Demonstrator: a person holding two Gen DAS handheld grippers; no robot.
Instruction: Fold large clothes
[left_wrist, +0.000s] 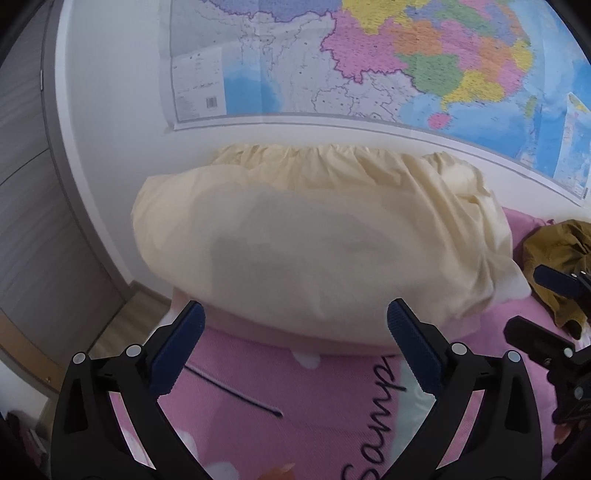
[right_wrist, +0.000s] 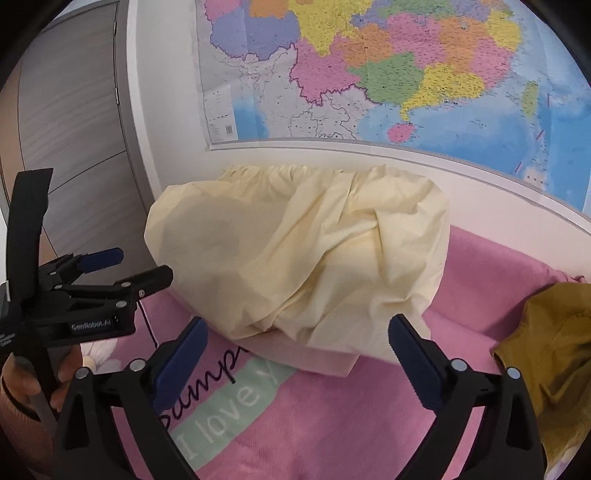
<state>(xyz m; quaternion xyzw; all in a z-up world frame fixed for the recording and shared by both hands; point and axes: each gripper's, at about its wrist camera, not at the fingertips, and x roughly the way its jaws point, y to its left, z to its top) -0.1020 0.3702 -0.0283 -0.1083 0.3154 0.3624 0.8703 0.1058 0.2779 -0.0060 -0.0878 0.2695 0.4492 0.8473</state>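
A pale yellow cloth with a gathered far edge lies heaped over a pale pink block on the pink bed cover. It sits against the white wall, rumpled on its right side. My left gripper is open just in front of the cloth's near edge, with nothing between its blue pads. My right gripper is open too, level with the cloth's lower right fold and not pressing on it. Each gripper shows in the other's view: the left, the right.
A mustard-brown garment lies crumpled on the bed to the right. A large coloured map hangs on the wall behind. A grey door stands at the left. A thin black cord lies on the cover. A hand holds the left gripper.
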